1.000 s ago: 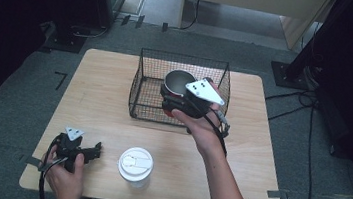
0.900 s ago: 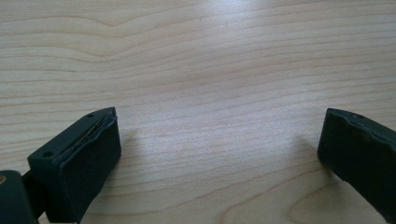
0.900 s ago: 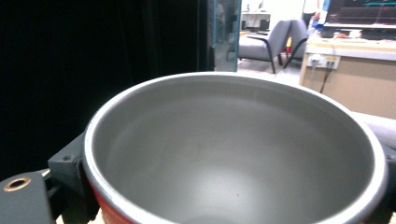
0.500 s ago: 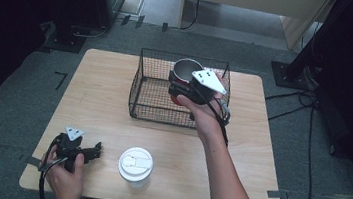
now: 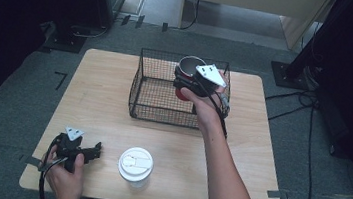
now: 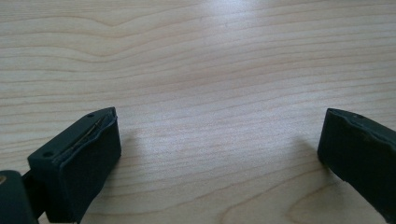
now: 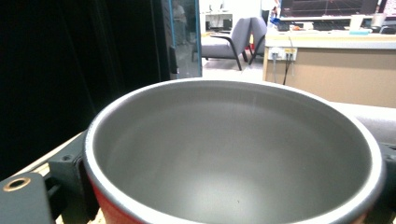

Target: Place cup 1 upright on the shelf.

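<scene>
Here the right tool (image 5: pixel 186 83) grips the red cup (image 5: pixel 189 70) over the wire basket (image 5: pixel 162 114); left tool (image 5: pixel 89 152) released.

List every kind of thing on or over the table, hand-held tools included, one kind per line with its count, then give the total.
Wire basket: 1
Red cup with a grey inside: 1
White lidded cup: 1
Hand-held tongs: 2, the left tongs and the right tongs
Total: 5
</scene>
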The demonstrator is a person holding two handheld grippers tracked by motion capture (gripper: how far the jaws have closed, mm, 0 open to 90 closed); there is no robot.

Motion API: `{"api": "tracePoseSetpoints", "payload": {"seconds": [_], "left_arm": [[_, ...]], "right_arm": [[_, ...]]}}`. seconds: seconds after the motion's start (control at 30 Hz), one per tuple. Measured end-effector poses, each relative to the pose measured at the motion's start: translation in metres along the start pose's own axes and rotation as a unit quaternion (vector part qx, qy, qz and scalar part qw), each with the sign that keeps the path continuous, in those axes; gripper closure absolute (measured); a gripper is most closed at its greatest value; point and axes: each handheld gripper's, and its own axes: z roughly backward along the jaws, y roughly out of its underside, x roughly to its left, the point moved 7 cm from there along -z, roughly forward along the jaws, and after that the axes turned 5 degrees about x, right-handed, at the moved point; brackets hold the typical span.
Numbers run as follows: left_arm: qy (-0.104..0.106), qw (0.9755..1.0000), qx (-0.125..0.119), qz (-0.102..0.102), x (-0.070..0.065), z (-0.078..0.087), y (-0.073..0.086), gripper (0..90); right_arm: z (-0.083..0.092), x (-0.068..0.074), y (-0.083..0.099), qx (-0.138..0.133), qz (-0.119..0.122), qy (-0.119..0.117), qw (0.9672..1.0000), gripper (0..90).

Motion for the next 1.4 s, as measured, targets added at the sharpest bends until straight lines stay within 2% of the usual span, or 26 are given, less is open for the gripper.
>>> {"api": "tracePoseSetpoints", "payload": {"seconds": [0.03,0.1,0.17,0.4,0.73,1.07,1.4], "left_arm": [[0.000,1.0000,0.000,0.000,0.000,0.000,0.000,0.0],[0.000,1.0000,0.000,0.000,0.000,0.000,0.000,0.0],[0.000,1.0000,0.000,0.000,0.000,0.000,0.000,0.0],[0.000,1.0000,0.000,0.000,0.000,0.000,0.000,0.0],[0.000,1.0000,0.000,0.000,0.000,0.000,0.000,0.0],[0.000,1.0000,0.000,0.000,0.000,0.000,0.000,0.0],[0.000,1.0000,0.000,0.000,0.000,0.000,0.000,0.0]], "right_arm": [[-0.006,-0.006,0.001,0.001,-0.004,0.007,1.0000,7.3],[-0.007,-0.008,0.001,0.001,-0.005,0.010,0.9999,7.3],[-0.016,-0.016,0.003,0.005,-0.011,0.027,0.9996,7.3],[-0.031,-0.022,0.011,0.019,-0.015,0.035,0.9991,7.2],[-0.056,-0.036,0.034,0.050,-0.014,0.064,0.9966,7.2],[-0.069,-0.034,0.051,0.076,-0.017,0.063,0.9950,7.1],[-0.079,-0.032,0.066,0.099,-0.004,0.060,0.9933,7.0]]}}
